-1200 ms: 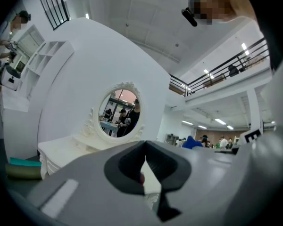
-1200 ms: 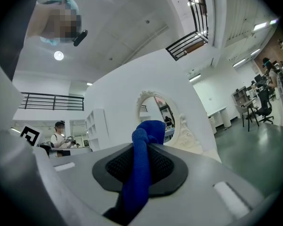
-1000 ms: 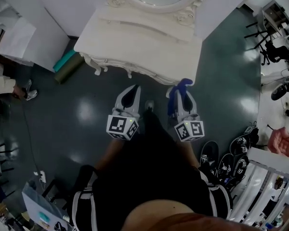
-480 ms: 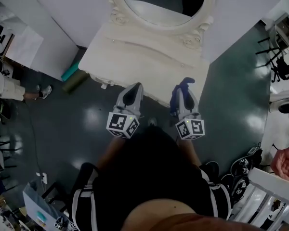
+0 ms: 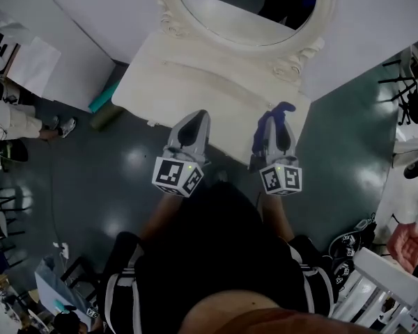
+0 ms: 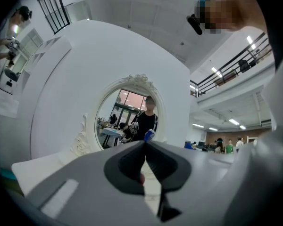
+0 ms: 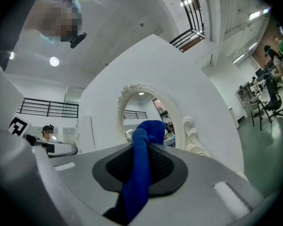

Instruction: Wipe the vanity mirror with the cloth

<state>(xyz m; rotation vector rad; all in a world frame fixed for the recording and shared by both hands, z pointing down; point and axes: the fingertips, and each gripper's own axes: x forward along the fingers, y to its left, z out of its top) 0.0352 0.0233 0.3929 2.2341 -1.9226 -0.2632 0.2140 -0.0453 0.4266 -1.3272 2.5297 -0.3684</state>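
An oval vanity mirror [image 5: 244,9] in a carved cream frame stands at the back of a cream dressing table [image 5: 195,82]. It also shows ahead as the mirror [image 6: 127,117] in the left gripper view and the mirror [image 7: 146,114] in the right gripper view. My right gripper [image 5: 280,117] is shut on a blue cloth [image 5: 273,120], whose bunched end sticks out past the jaws as the cloth [image 7: 142,159]. My left gripper [image 5: 193,122] is shut and holds nothing. Both hang over the table's front edge, short of the mirror.
White wall panels [image 5: 90,12] flank the table. A teal roll [image 5: 101,96] lies on the dark floor at its left. Shoes [image 5: 348,245] and a white rack [image 5: 376,284] sit at the right, office chairs [image 5: 411,82] beyond. A person [image 5: 14,120] stands far left.
Both grippers have moved forward from over the floor to over the table's front edge. The mirror has come closer and shows more fully in the head view.
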